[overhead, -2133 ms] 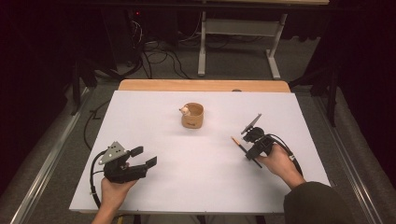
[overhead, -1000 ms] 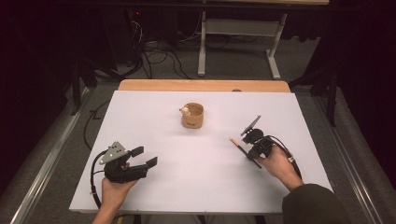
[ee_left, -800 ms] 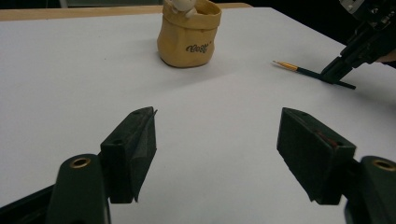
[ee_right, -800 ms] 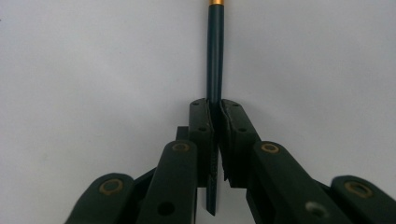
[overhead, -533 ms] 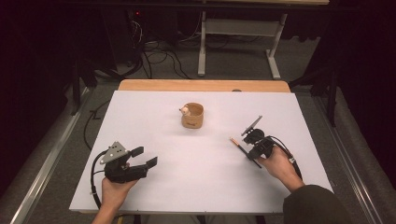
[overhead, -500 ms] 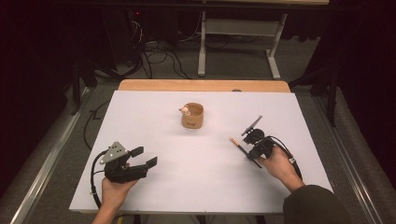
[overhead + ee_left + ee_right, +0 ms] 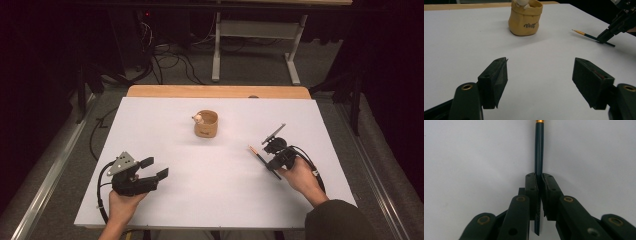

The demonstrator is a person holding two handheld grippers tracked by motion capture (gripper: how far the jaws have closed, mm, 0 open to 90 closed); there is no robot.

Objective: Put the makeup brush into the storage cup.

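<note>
Black two-jaw grippers (image 7: 152, 169), brass-ringed screw holes, grey three-cornered plate, trailing black cables, dark sleeve (image 7: 335, 220)

— Is any writing to be read on the things on the table?

— One dark word in script is printed on the front of the yellow pouch (image 7: 525, 18); it seems to read "Geoff", though the letters are too blurred to be made out with certainty.

— And from the high view?

— On the pouch (image 7: 205, 125) only a dark smudge is seen there.

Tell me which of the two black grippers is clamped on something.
The right gripper, shut on the dark green pencil; the left gripper stands open, holding nothing.
</note>
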